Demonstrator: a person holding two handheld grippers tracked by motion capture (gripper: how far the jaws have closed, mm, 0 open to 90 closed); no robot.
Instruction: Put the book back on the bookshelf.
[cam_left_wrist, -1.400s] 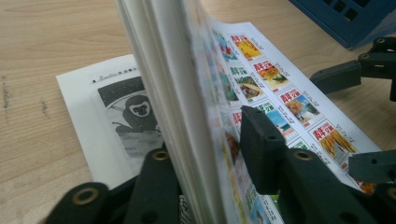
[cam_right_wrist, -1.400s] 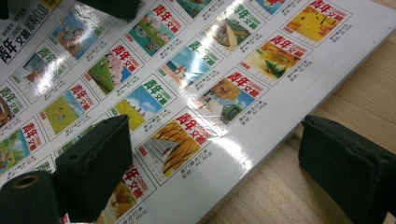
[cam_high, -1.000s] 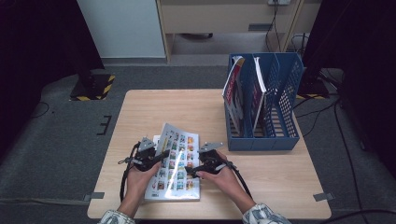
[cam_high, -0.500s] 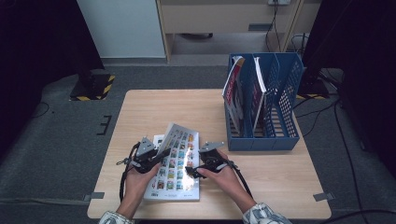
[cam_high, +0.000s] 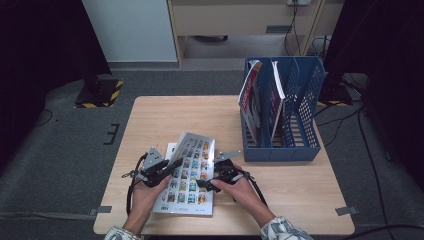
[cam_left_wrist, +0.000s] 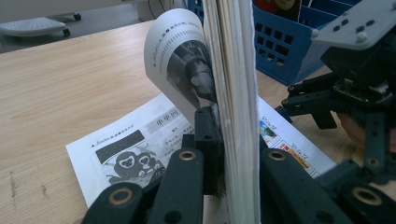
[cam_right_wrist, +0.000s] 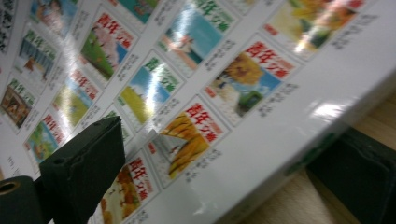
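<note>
A magazine (cam_high: 192, 170) with a cover of small colourful pictures lies at the table's near edge, between my two hands. My left gripper (cam_high: 167, 167) is shut on its left side. In the left gripper view the jaws (cam_left_wrist: 233, 154) pinch a thick stack of pages (cam_left_wrist: 233, 70) standing on edge, with one page curling away to the left. My right gripper (cam_high: 207, 184) is at the magazine's right edge, and its jaws have just been opening. The glossy cover (cam_right_wrist: 187, 70) runs between them, one jaw above and one below, with neither pressing on it.
A blue mesh file rack (cam_high: 300, 145) stands at the table's right side with upright magazines (cam_high: 252, 97) in it. An opened page with a cartoon drawing (cam_left_wrist: 130, 140) lies flat on the wooden table (cam_high: 165, 115) under the lifted stack.
The lifted part of the magazine has settled a little flatter and straighter. Both hands have stayed almost where they were.
</note>
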